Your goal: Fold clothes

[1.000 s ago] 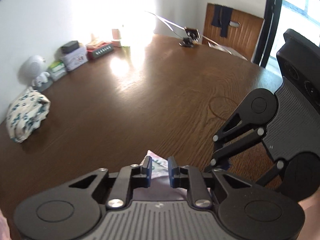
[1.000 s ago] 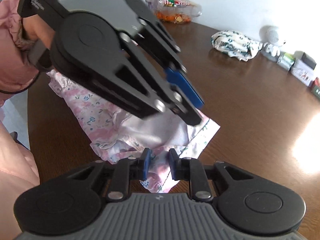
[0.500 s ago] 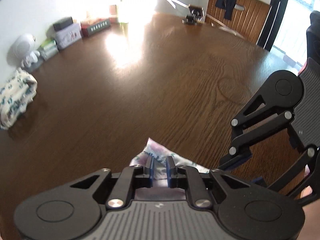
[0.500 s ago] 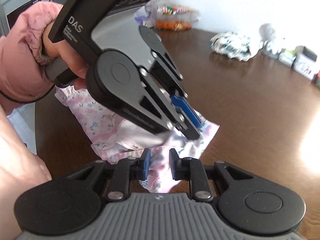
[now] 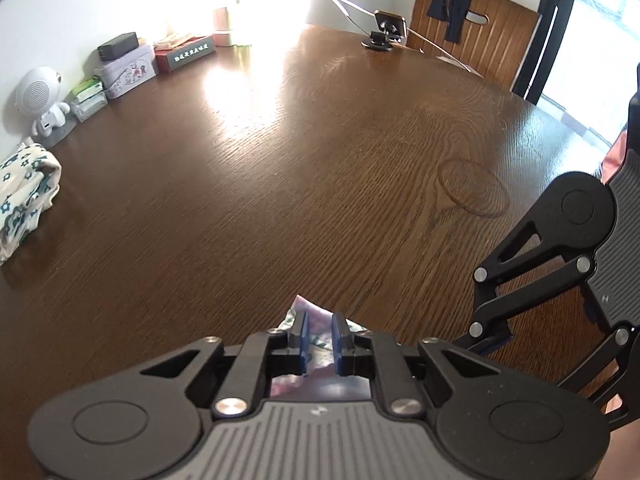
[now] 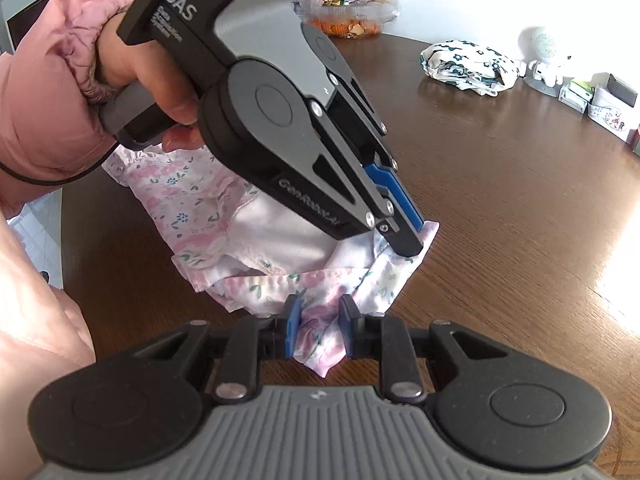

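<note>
On the brown table (image 5: 320, 184), both tools pinch the floral garment (image 6: 192, 200)'s near edge, with open tabletop beyond.

We see a big brown wooden desk (image 5: 320, 168) with bright sunlight shining on it, and a plain white wall (image 5: 60, 8) behind it. Along the wall sit a little white round robot toy (image 5: 40, 100), some small boxes (image 5: 132, 68) and a folded white cloth with dark flowers (image 5: 24, 196). At the far side stands a wooden chair (image 5: 472, 20), with a dark-framed window (image 5: 592, 40) full of daylight beside it.
</note>
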A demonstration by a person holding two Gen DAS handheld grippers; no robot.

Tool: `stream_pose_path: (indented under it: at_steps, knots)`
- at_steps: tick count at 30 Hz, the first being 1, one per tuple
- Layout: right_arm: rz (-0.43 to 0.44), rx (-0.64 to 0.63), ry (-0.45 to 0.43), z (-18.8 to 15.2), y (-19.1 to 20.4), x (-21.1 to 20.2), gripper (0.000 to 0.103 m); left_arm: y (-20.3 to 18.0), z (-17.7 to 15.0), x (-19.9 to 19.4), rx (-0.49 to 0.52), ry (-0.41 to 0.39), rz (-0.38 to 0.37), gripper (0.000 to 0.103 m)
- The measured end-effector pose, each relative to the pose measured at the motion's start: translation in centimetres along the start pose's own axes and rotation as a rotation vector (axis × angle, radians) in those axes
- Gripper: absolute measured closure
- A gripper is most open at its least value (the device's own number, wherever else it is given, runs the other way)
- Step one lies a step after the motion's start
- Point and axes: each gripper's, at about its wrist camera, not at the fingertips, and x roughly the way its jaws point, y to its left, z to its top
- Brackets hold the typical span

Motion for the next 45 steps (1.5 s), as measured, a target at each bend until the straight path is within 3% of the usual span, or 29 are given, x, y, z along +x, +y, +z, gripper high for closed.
stream_pose_path:
  at_steps: [2, 4, 6, 7, 16, 22, 30, 33, 39, 45]
  knots:
    - [-0.005, -0.003, -0.005, -0.1, 0.1, 0.0, 0.081, -0.3, -0.3, -1.5, -0.011, -0.039, 0.011, 0.088]
    - [-0.007, -0.001, -0.009, -0.2, 0.2, 0.0, 0.081, -0.9, -1.1, -3.6, -0.017, -0.078, 0.029, 0.077]
    - [-0.006, 0.002, -0.014, -0.3, 0.1, 0.0, 0.081, -1.8, -2.2, -5.7, -0.022, -0.102, 0.053, 0.058]
    - [-0.004, 0.003, -0.016, -0.3, 0.0, 0.0, 0.081, -2.4, -2.9, -6.6, -0.023, -0.102, 0.071, 0.057]
    - [0.003, -0.009, -0.02, -0.3, 0.0, -0.2, 0.081, -8.1, -8.5, -9.5, -0.13, -0.055, 0.184, 0.056]
    - [0.008, -0.023, -0.021, -0.3, 0.1, -0.3, 0.081, -9.3, -10.4, -8.3, -0.166, -0.003, 0.299, 0.057]
    - [0.011, -0.016, -0.035, -0.6, 0.1, -0.5, 0.077, -9.3, -10.8, -8.1, -0.179, 0.009, 0.384, 0.073]
    - [0.005, -0.017, -0.033, -0.7, 0.1, -0.5, 0.071, -9.9, -11.0, -7.9, -0.17, 0.013, 0.396, 0.073]
    - [-0.007, -0.034, -0.055, -0.5, -0.1, -1.7, 0.07, -10.5, -11.3, -8.0, -0.189, -0.007, 0.461, 0.074]
    - [-0.003, -0.065, -0.035, -0.2, 0.1, -1.1, 0.07, -10.7, -10.7, -7.5, -0.189, -0.047, 0.468, 0.074]
